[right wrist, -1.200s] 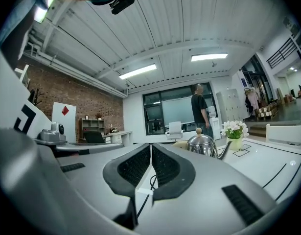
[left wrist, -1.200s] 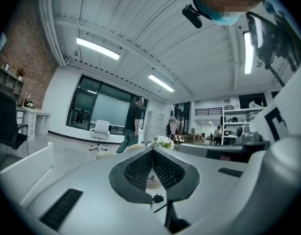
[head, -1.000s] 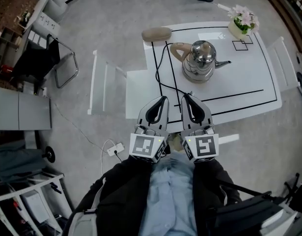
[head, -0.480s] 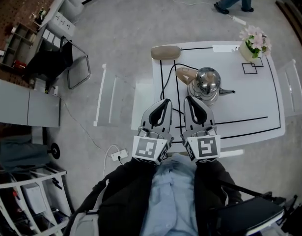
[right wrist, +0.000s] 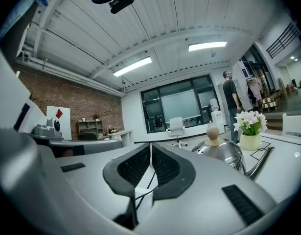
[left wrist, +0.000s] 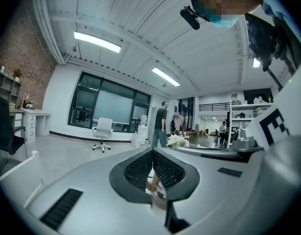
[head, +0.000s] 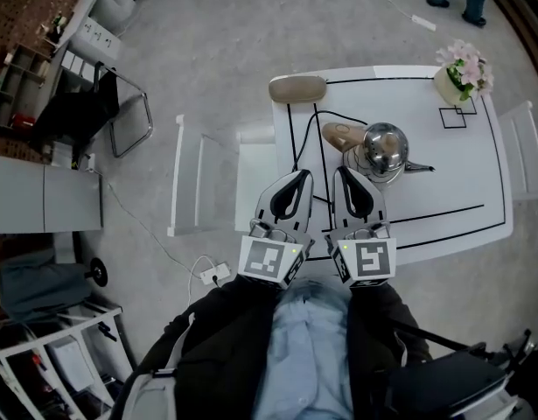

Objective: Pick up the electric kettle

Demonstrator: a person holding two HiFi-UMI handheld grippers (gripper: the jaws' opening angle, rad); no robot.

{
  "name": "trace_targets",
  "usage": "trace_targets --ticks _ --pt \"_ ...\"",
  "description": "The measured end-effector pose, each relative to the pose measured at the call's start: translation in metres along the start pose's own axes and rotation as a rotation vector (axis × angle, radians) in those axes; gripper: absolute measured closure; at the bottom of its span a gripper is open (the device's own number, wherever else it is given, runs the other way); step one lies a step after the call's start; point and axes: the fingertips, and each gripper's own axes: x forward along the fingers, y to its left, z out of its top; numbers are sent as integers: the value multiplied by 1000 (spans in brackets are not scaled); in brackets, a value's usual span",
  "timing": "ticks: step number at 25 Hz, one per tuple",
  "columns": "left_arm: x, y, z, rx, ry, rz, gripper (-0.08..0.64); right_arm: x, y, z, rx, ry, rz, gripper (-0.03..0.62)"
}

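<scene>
The kettle (head: 384,151) is sitting on the table (head: 461,201), far-right of the right gripper (head: 348,175). It and the left gripper (head: 296,175) are pressing their fingers together, empty. Arriving shut is risking a shove, and the cord (head: 325,115) is threatening to snag.

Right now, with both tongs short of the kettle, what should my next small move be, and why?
Probably open the right tongs: they are shut and empty, and the tan handle of the kettle sits just beyond their tips, so they seem best placed to close on it.
</scene>
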Motion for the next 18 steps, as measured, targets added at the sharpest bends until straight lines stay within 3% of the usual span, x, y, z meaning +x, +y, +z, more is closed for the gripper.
trace_targets --ticks 18 --pt "32 44 -44 -73 99 -145 551 44 -12 -58 69 88 -212 572"
